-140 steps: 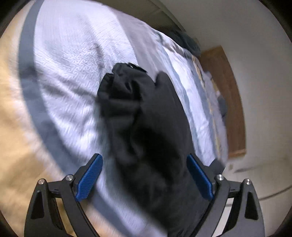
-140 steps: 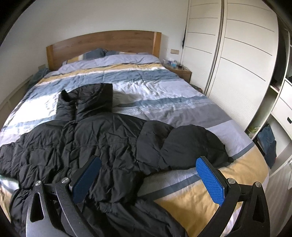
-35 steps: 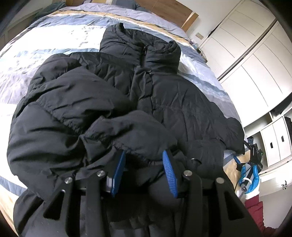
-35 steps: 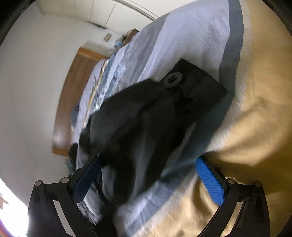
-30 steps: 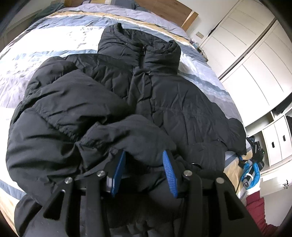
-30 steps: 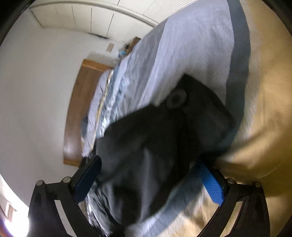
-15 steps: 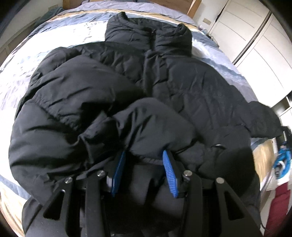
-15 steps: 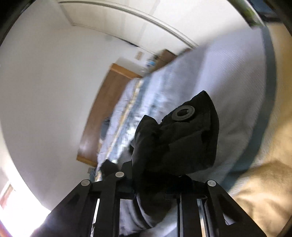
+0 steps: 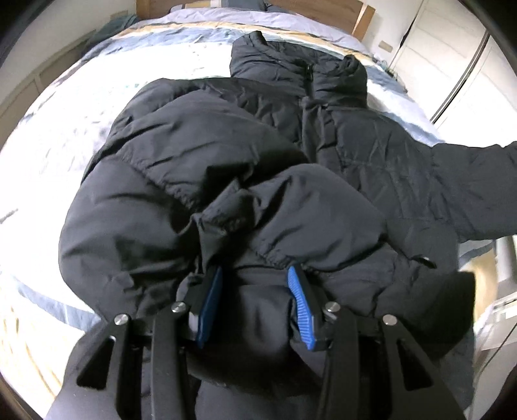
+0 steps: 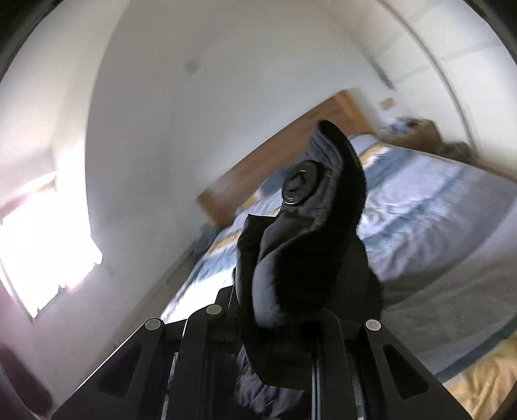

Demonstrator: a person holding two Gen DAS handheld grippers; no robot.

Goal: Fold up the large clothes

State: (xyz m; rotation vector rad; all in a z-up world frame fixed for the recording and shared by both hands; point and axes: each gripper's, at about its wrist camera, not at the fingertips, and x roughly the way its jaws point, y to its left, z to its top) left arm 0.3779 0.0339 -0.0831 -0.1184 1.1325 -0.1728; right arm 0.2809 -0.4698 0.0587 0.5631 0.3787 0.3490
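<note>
Lifted since earlier, right gripper (image 10: 278,326) alone shows cuff snap (image 10: 300,187).

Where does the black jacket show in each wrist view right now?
Left wrist: black jacket fills the middle, spread on the bed, collar far.
Right wrist: only its cuff with a snap, bottom centre, clamped in the right gripper.
Shared landmark: wooden headboard.

jacket (image 9: 226,168) sleeve end cut off, nightstand (image 10: 416,129) items blurred

Black gripper (image 9: 255,284), blue ribbed pads (image 9: 299,302)
</note>
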